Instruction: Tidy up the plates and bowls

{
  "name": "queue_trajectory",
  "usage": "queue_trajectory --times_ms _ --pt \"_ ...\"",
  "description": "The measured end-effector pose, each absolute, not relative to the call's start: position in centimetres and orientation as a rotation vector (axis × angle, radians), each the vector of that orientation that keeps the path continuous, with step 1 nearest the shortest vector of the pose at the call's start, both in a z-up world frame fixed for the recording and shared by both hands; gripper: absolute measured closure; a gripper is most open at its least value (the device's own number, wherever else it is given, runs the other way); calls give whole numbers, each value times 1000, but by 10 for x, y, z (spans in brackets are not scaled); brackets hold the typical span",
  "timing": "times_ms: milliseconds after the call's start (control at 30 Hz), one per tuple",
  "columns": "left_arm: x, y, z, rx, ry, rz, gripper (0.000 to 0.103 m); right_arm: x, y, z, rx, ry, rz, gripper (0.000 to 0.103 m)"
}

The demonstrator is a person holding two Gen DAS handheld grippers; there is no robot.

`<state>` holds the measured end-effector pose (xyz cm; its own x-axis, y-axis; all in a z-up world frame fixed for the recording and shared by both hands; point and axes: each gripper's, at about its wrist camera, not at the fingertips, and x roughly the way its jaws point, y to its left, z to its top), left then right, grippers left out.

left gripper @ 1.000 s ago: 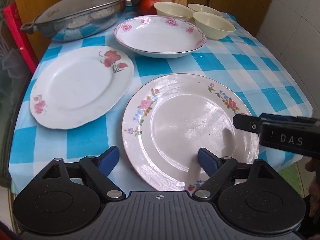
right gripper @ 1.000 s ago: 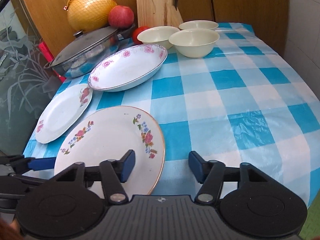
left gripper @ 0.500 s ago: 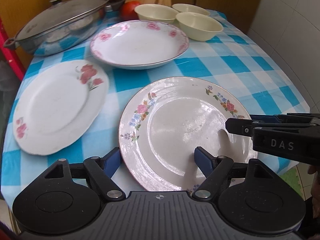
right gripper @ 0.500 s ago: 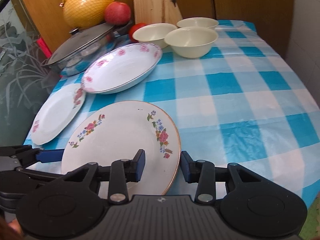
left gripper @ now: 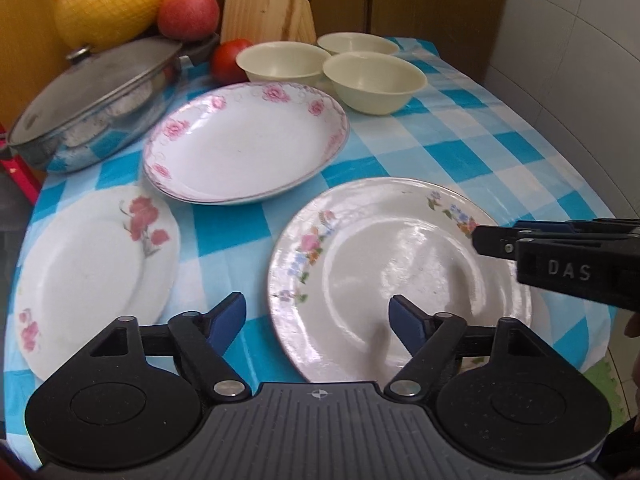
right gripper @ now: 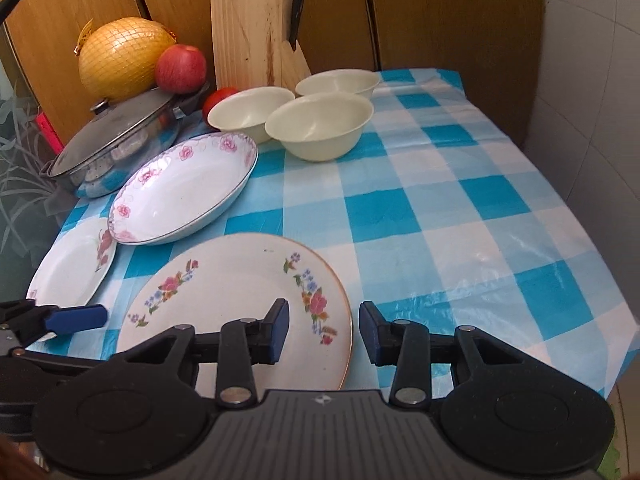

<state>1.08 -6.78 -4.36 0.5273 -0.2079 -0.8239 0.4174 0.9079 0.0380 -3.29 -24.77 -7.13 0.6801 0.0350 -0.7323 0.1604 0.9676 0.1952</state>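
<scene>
— How many dishes are out on that checked cloth [right gripper: 440, 216]?

— Six. Three flat or shallow ones and three cream bowls. Nearest the front edge is the gold-rimmed plate [right gripper: 224, 292] with mixed flowers. Left of it, the white plate [left gripper: 80, 276] with a red flower spray. Behind those two, the deep dish [left gripper: 248, 140] with a pink rose border.

— And the bowls?

— Clustered at the back: the front bowl [right gripper: 316, 124], the left bowl [right gripper: 250, 112] just beside it, and the rear bowl [right gripper: 340, 80] behind both. None is stacked.

— What are the two tongs doing?

— The right gripper [right gripper: 324, 330] sits over the right rim of the gold-rimmed plate, one blue pad above the plate, the other outside the rim. Its jaws have just been closing, but there is a gap on both sides, so nothing is pinched. The left gripper [left gripper: 316, 320] is spread wide across that plate's left edge, clutching nothing.

— Anything else on the table?

— One lidded steel pan [right gripper: 120, 140], one netted pomelo [right gripper: 120, 56], one apple [right gripper: 180, 68], one tomato [left gripper: 232, 60] and one knife block [right gripper: 252, 44], all along the back.
</scene>
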Motion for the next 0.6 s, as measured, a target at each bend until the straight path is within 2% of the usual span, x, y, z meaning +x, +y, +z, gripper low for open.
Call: queue_trajectory --times_ms 200,367,600 --pt "18 -42 -34 197 926 -297 17 -36 -231 -59 193 743 -92 63" --pt "18 -26 -19 198 855 -219 9 -35 -201 -49 185 695 -18 61" --pt "22 2 -13 173 846 -146 6 -20 -157 -46 155 688 83 60"
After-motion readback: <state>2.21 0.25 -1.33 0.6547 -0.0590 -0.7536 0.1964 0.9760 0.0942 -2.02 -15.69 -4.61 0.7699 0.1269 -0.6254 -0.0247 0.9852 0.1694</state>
